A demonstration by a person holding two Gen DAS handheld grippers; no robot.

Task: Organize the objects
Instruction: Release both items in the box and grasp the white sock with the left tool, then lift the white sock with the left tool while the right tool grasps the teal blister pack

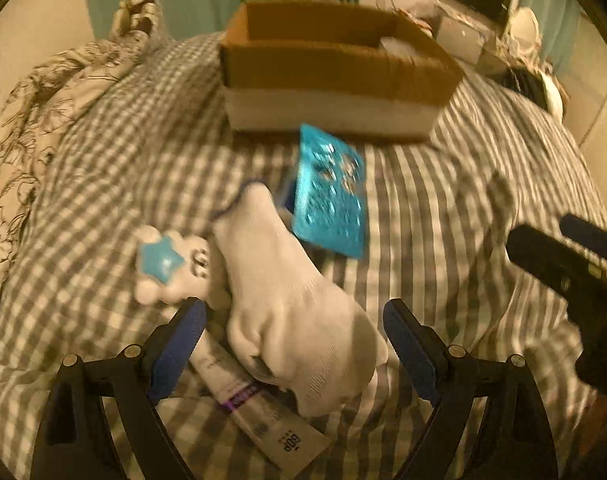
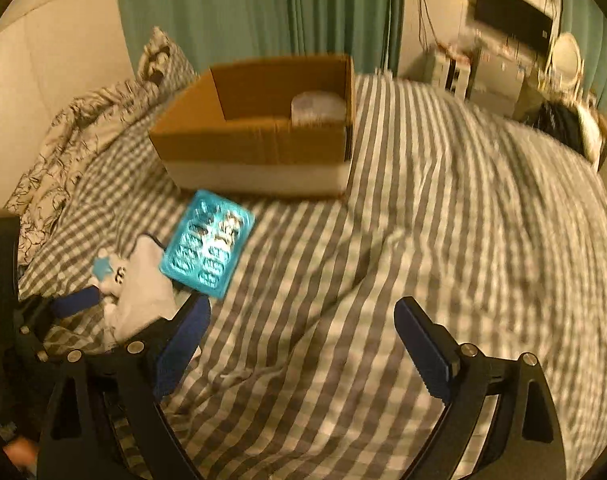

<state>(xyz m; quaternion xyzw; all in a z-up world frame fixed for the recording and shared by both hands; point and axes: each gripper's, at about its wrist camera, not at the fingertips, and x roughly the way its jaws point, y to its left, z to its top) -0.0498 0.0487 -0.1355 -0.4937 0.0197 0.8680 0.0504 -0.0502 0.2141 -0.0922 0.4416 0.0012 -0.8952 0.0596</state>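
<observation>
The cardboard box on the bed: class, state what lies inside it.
Inside the cardboard box, one pale, roundish, blurred object sits in the far right corner. The near wall hides most of the floor, so other contents cannot be ruled out.

1. The left wrist view looks forward and steeply down along its gripper's two blue-padded fingers, close above a bed with a grey-and-white checked and striped cover; a white sock lies just ahead of the fingers.
2. The right wrist view also faces forward and down, from further right, over bare striped cover.
3. Both views share the cardboard box, the turquoise packet, the sock, the green curtain and the room's far right corner.
4. Each view catches the other gripper at its edge.
</observation>
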